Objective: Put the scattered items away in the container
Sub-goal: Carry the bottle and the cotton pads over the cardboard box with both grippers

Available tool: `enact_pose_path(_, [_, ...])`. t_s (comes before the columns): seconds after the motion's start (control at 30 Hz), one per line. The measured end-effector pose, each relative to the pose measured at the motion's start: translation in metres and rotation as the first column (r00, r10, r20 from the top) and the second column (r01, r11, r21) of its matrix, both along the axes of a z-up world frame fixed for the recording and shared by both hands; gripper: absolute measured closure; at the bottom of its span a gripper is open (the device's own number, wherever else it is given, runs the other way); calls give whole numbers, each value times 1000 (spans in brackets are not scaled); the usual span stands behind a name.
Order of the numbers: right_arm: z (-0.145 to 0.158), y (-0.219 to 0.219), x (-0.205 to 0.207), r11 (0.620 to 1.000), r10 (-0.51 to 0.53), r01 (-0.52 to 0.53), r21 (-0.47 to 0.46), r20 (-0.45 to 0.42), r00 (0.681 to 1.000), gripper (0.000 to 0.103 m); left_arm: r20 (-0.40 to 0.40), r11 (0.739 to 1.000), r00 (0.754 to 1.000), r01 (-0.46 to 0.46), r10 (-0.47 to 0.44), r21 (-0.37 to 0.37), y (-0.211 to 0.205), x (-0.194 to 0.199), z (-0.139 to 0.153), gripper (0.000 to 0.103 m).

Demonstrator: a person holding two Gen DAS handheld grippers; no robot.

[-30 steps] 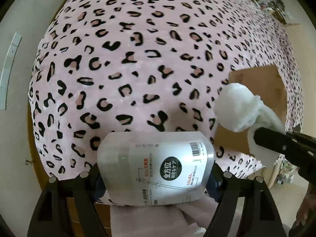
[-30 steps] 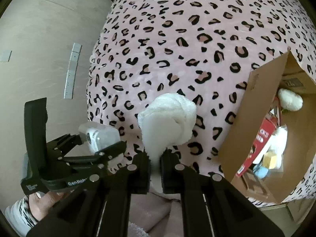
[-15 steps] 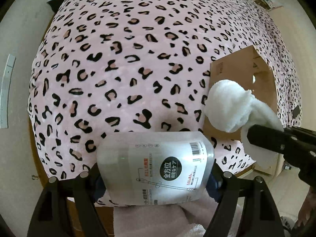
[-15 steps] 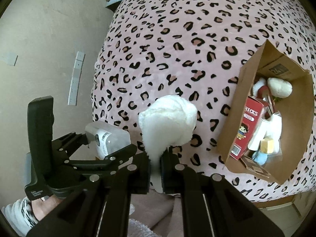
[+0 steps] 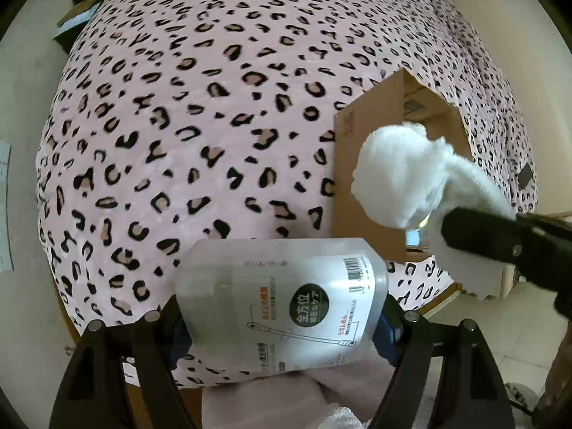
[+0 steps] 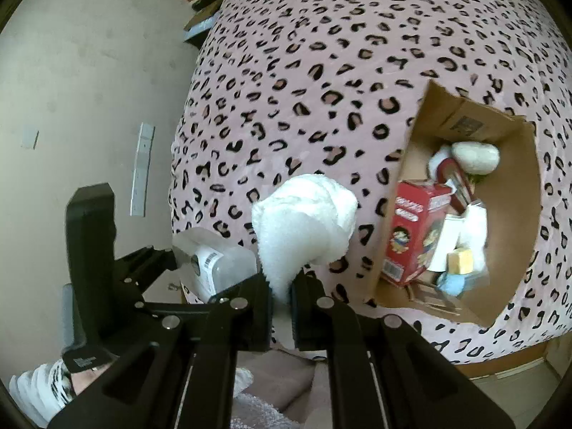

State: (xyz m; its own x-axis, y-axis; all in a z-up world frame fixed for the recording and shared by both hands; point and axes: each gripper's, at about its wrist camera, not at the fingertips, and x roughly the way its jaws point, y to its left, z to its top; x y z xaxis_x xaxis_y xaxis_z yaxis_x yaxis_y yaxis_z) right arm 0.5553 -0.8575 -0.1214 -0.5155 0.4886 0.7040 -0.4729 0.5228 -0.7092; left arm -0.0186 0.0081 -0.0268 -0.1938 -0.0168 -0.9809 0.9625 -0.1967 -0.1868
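A clear plastic pouch (image 5: pixel 282 307) with a barcode and a dark round label is gripped across its width by the left claw (image 5: pixel 282 321), with one finger pressed on each side. It is held over the near edge of the bed (image 5: pixel 214 107), which is covered by a pink blanket with leopard spots. A white fluffy cloth (image 6: pixel 304 225) is pinched at its tail by the right claw (image 6: pixel 282 300), whose jaws are squeezed almost together, and its round end sticks up past the fingertips. In the left wrist view the same cloth is seen in front of the near wall of the cardboard box (image 5: pixel 361 186). The box is set on the bed near the bed's edge, with its top open. A red carton (image 6: pixel 411 228), a white stuffed toy (image 6: pixel 475 157), a yellow block (image 6: pixel 459 261) and a pale blue thing (image 6: pixel 452 284) are seen inside, crowded at the near side, and bare cardboard is seen along the far wall. Most of the blanket to the left of the box is bare. The floor (image 6: pixel 89 89) is seen past the left edge of the bed, with pale strips (image 6: pixel 143 168) lying on it. Dark boxes (image 5: pixel 77 21) are stacked at the far corner of the bed.
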Motion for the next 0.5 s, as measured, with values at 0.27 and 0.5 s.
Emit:
enact_pose_path(0.27, [9, -43, 41, 978, 209, -209, -8, -2, 978, 94, -21, 997, 997, 80, -80, -7, -7, -48, 3, 22])
enact_pose_path(0.5, [24, -75, 74, 938, 347, -347, -10, -27, 938, 94, -42, 987, 986, 159, -159, -12, -13, -96, 5, 22])
